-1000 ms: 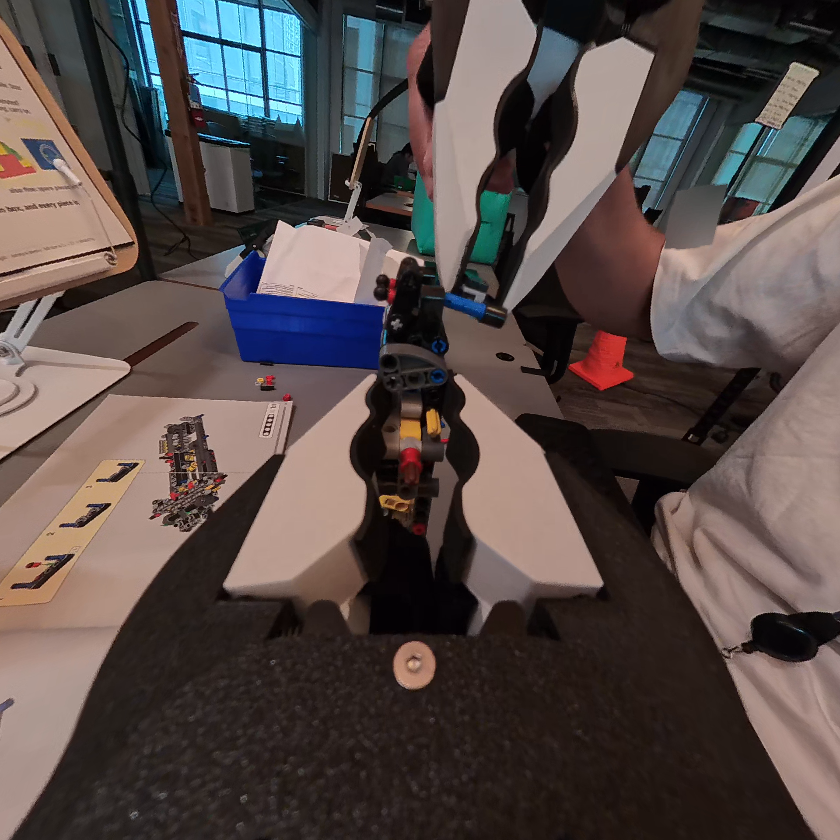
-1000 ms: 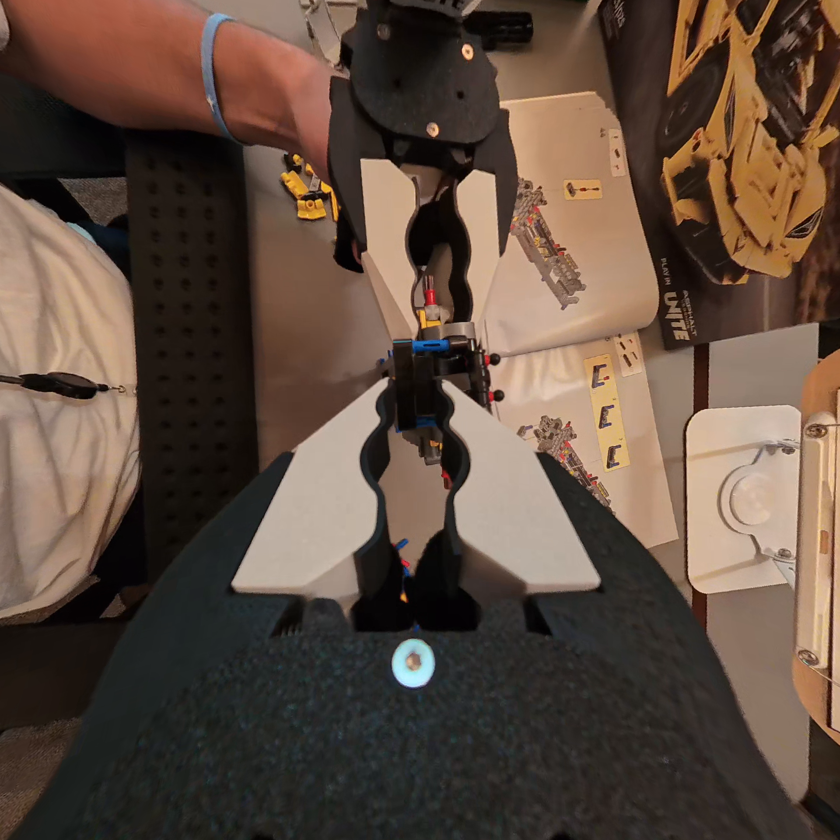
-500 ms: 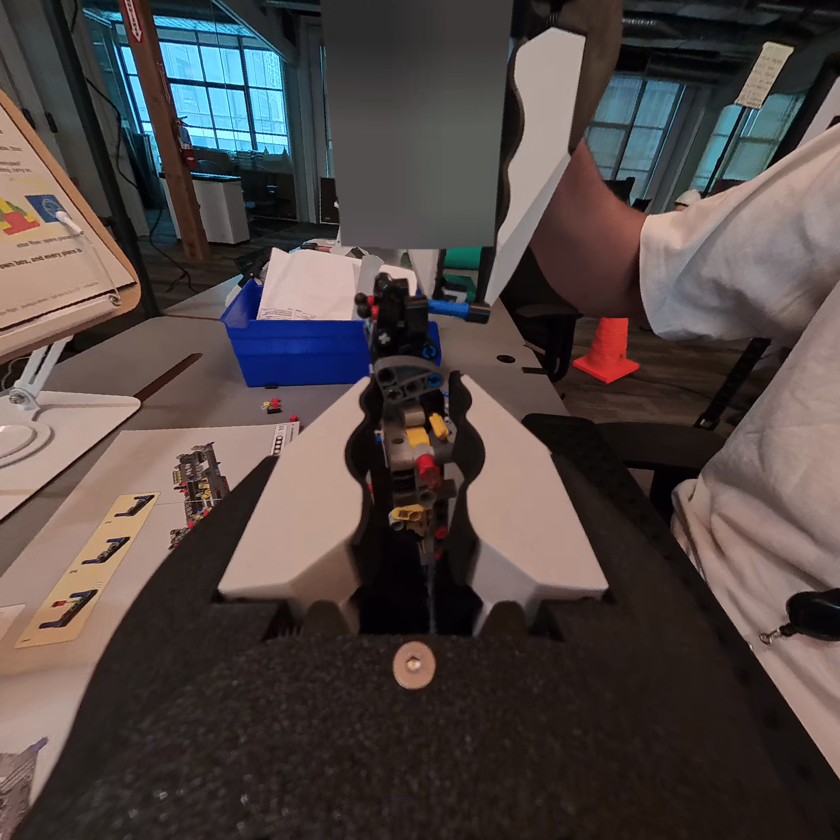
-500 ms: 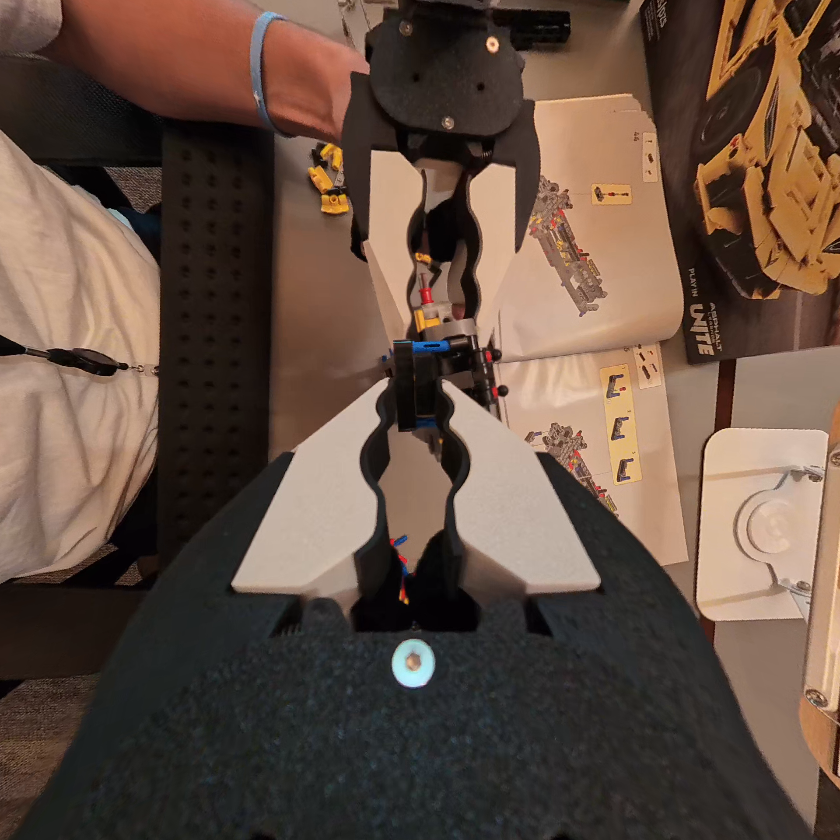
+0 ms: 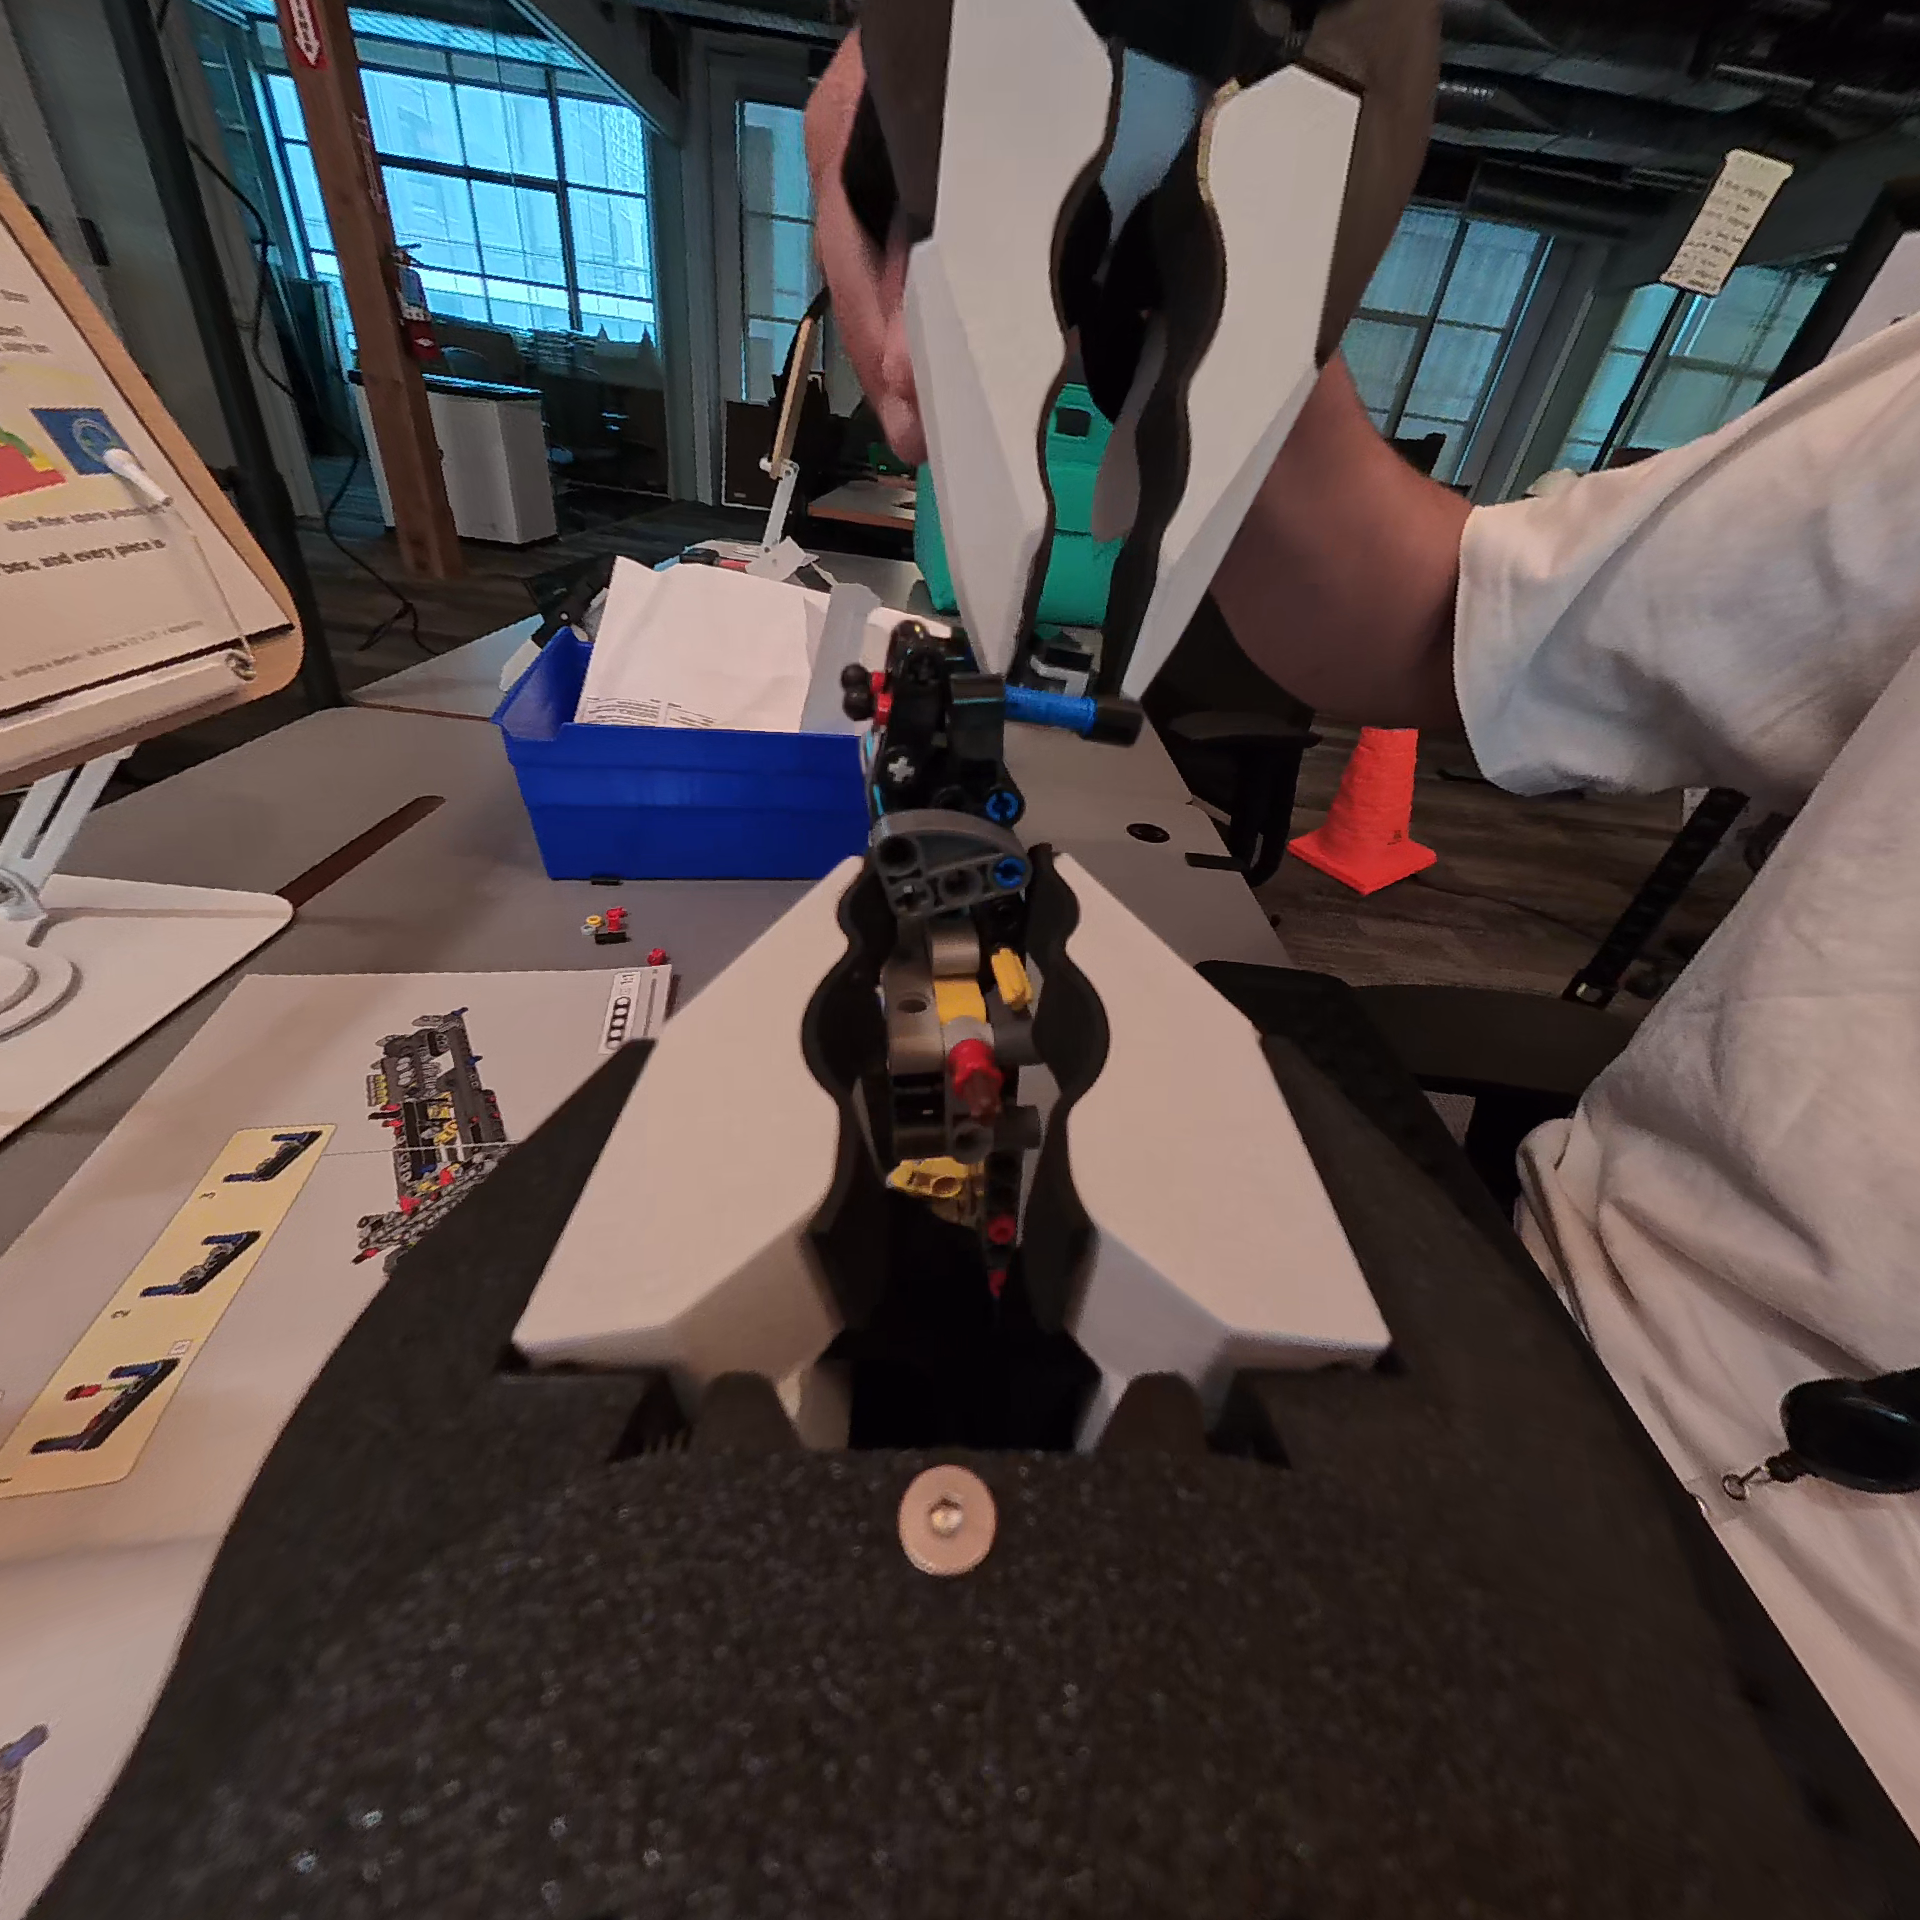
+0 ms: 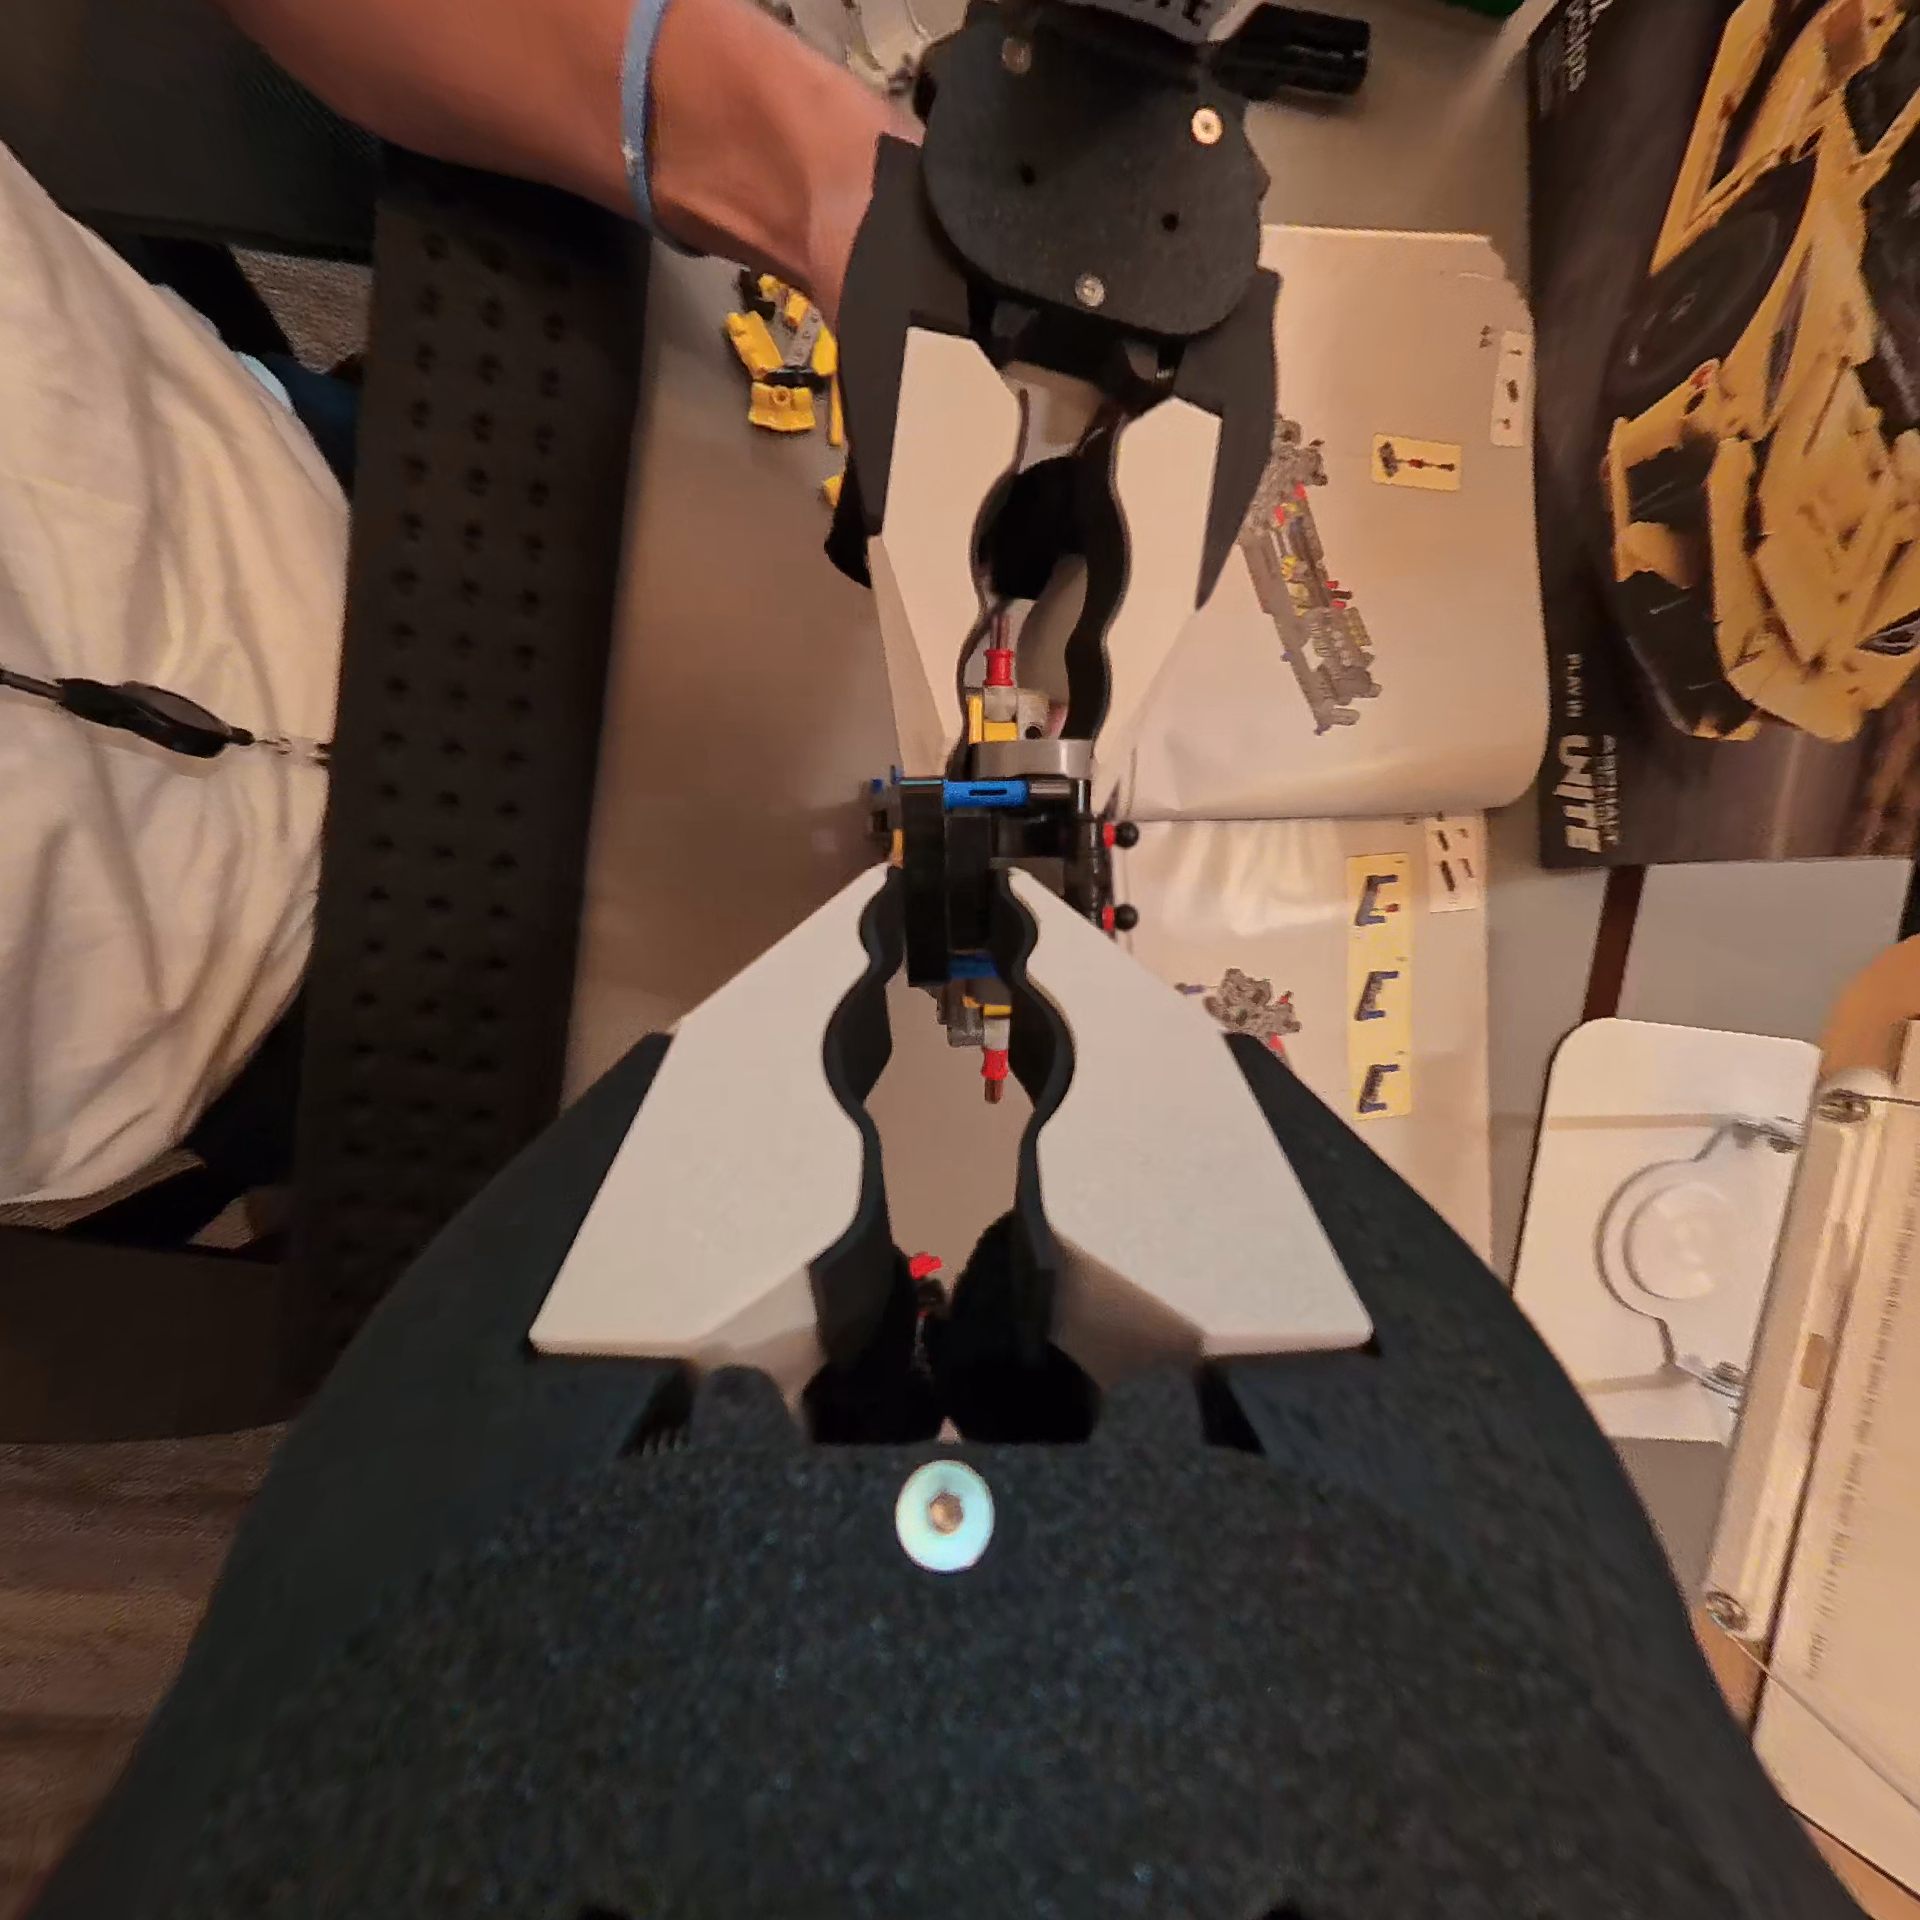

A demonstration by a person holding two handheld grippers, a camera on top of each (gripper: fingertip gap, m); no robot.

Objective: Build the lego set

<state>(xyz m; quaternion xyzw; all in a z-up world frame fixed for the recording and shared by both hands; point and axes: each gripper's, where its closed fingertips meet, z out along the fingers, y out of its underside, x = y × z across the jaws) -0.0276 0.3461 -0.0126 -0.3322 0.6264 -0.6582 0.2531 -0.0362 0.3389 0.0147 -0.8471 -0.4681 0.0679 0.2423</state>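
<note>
I have two hand-held grippers on one lego assembly [image 5: 951,997]. My left hand-held gripper [image 5: 951,883] is clamped around its lower part, above the desk [image 5: 436,862]. My right hand-held gripper [image 6: 951,883] comes down from above, pinching the black top piece. One open instruction booklet [image 5: 312,1122], one blue bin [image 5: 675,800].

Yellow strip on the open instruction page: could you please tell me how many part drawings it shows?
3, in a column on the yellow strip of the instruction booklet's lower page: top drawing, middle drawing, bottom drawing. None seems hidden.
</note>
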